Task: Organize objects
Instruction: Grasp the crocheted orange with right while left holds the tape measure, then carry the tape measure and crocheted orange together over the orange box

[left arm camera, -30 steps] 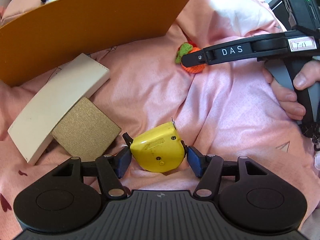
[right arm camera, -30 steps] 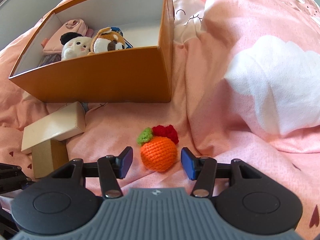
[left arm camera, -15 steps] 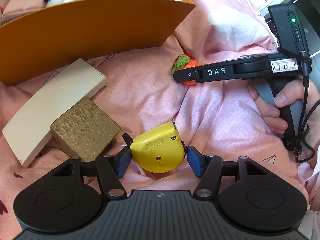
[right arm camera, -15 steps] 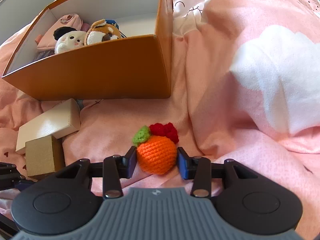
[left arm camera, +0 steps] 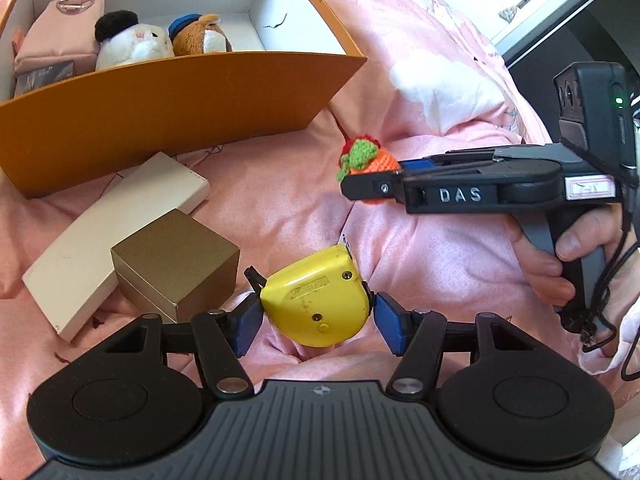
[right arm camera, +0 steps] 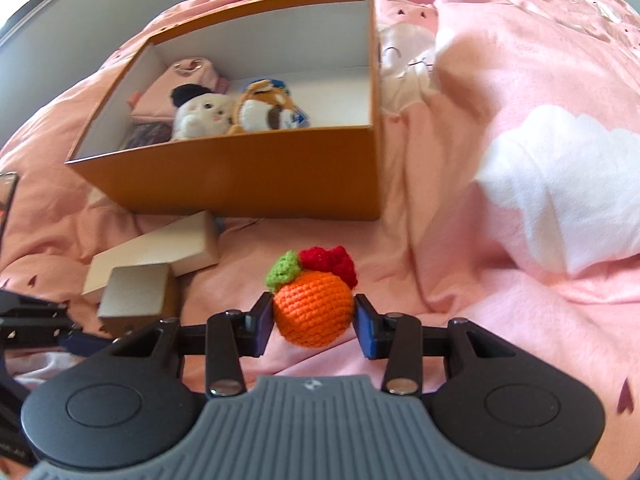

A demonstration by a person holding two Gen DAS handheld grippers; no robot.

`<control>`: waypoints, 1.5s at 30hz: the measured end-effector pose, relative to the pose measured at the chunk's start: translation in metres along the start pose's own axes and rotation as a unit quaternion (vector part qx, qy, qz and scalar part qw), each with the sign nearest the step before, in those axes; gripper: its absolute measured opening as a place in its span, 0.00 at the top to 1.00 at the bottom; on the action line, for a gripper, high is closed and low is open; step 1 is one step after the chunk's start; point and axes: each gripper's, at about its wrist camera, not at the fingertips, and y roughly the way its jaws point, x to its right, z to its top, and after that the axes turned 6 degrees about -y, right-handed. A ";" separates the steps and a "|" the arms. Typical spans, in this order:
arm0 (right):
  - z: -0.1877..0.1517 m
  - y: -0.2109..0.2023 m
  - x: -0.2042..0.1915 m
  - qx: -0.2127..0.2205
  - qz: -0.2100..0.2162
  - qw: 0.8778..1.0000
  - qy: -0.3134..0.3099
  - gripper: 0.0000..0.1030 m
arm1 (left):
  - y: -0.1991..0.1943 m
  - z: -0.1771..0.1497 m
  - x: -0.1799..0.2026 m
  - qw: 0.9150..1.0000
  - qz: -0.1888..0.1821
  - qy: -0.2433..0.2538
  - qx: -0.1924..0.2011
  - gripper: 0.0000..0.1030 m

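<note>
My left gripper [left arm camera: 316, 318] is shut on a yellow tape measure [left arm camera: 316, 304], held just above the pink bedspread [left arm camera: 280, 208]. In the right wrist view my right gripper [right arm camera: 314, 322] is shut on a crocheted orange fruit [right arm camera: 314, 308] with a green leaf and a red tuft, lifted off the cover. From the left wrist view the same crocheted fruit [left arm camera: 366, 160] shows in the right gripper [left arm camera: 372, 184], held by a person's hand [left arm camera: 560, 260]. An open orange box [right arm camera: 256, 168] lies beyond, its near wall [left arm camera: 168, 108] facing both grippers.
Inside the box sit a white plush [left arm camera: 128, 42], a brown plush [left arm camera: 202, 36] and a pink pouch [left arm camera: 60, 36]. A cream flat box [left arm camera: 120, 224] and a gold cube box [left arm camera: 176, 260] lie before the box's near wall. Rumpled bedding with a white patch [right arm camera: 560, 184] spreads right.
The right gripper closed on the crocheted fruit and lifted it off the bedspread. Both grippers rose, the left still holding the tape measure, so more of the box's inside shows.
</note>
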 end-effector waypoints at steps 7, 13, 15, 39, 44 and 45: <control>-0.021 -0.008 -0.025 -0.027 0.090 0.996 0.010 0.57 | -0.008 -0.004 0.019 0.998 0.018 0.061 -0.009 0.32; -0.029 -0.020 -0.030 -0.024 0.130 0.990 0.039 0.57 | -0.019 -0.008 0.033 0.994 0.035 0.105 0.000 0.32; -0.028 -0.027 -0.031 -0.017 0.134 0.990 0.037 0.57 | -0.028 -0.007 0.036 0.992 0.038 0.118 0.013 0.32; 0.132 -0.022 -0.015 0.100 0.089 0.987 -0.093 0.57 | -0.067 0.190 -0.036 0.994 0.074 0.069 0.049 0.32; 0.180 0.019 -0.008 0.081 0.082 0.984 -0.134 0.57 | -0.030 0.238 -0.056 0.989 0.109 0.098 0.009 0.32; 0.188 0.029 -0.008 0.072 0.081 0.984 -0.142 0.57 | -0.023 0.245 -0.059 0.988 0.118 0.101 0.002 0.32</control>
